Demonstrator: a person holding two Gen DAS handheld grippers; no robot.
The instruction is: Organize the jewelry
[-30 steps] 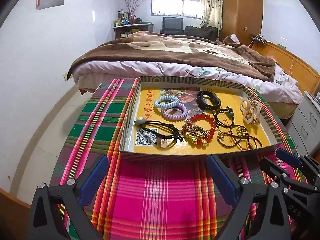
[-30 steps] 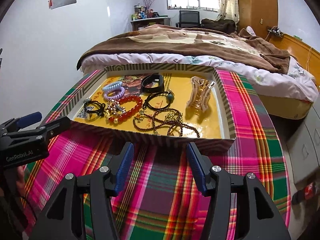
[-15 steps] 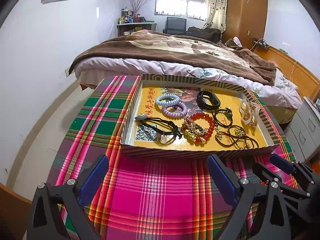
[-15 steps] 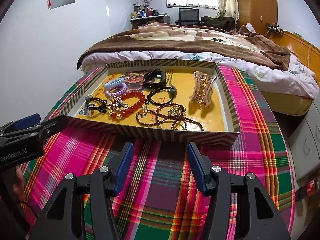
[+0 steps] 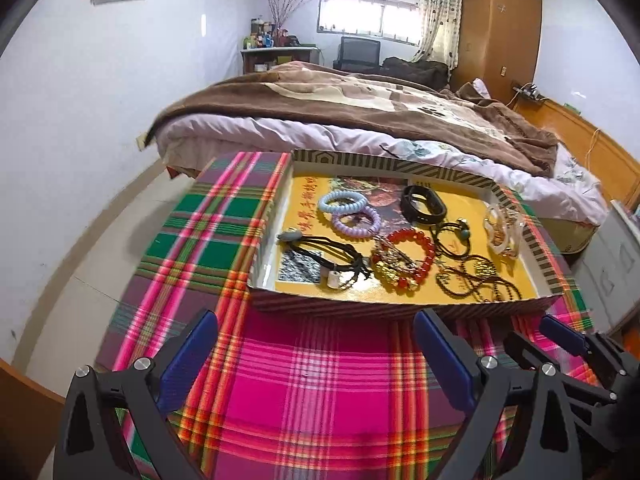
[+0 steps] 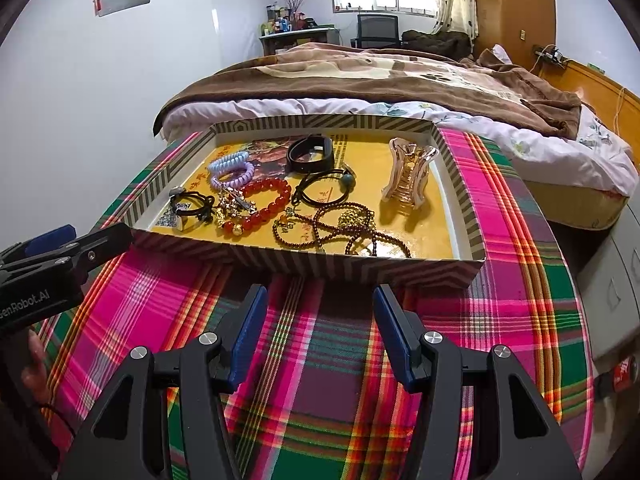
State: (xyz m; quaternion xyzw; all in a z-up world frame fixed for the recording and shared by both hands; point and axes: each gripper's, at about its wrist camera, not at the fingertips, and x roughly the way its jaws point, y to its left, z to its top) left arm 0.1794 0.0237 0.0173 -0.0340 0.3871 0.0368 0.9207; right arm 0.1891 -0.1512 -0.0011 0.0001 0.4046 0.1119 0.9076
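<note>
Daylight enters through the far window [image 5: 368, 16], which is blown out white. The room is evenly bright with soft shadows. Both views are sharp, with strong fisheye bending and black vignetted corners.

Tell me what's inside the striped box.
The striped box holds a red bead bracelet, two coil hair ties, a black band, a hair claw; tangled pieces partly hide each other.

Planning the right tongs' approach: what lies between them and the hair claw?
In the right wrist view, bare plaid cloth, then the tray's striped front wall and brown beads to the left of the line. The right tongs stand open before the hair claw.
</note>
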